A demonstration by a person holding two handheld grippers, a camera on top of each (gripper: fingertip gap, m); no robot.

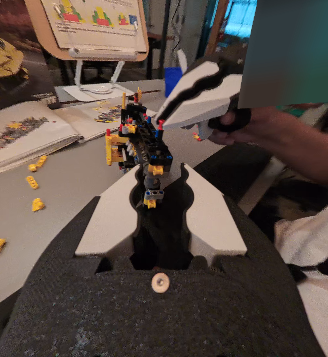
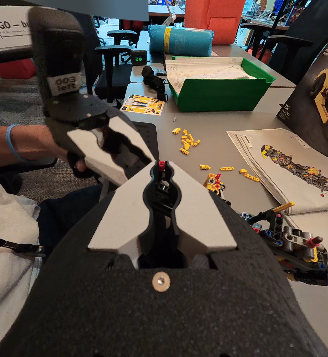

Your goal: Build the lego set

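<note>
Your left tool (image 1: 160,185), with pale grey wedge fingers lined in wavy black rubber, is closed on the lower end of the black, yellow and grey lego assembly (image 1: 140,139). A grey beam with blue pins and a yellow connector sit between the pads, and the clamped tail disappears into the dark gap behind them. The assembly rises tilted away from you, above the grey desk (image 1: 62,193), bristling with red and blue pins. Motion blur smears its far end, so the small parts there are hard to make out.

Your right tool (image 2: 161,166) pinches a small red lego pin (image 2: 161,165) at its very fingertips, nearly shut around it. In the left wrist view that right tool (image 1: 160,123) holds the pin just beside the assembly's upper edge; you cannot tell whether they touch. In the right wrist view, most of the assembly (image 2: 294,241) is hidden behind the tool's speckled black body, with only the right part showing.

On the desk lie loose yellow lego pieces (image 2: 187,141), glossy and scattered, and an open instruction booklet (image 2: 286,166) with matte pages. Farther off stand a green plastic bin (image 2: 221,92) holding white paper bags, a yellow sticker sheet (image 2: 143,105), and the dark set box (image 2: 317,96), cut off at the frame edge.
</note>
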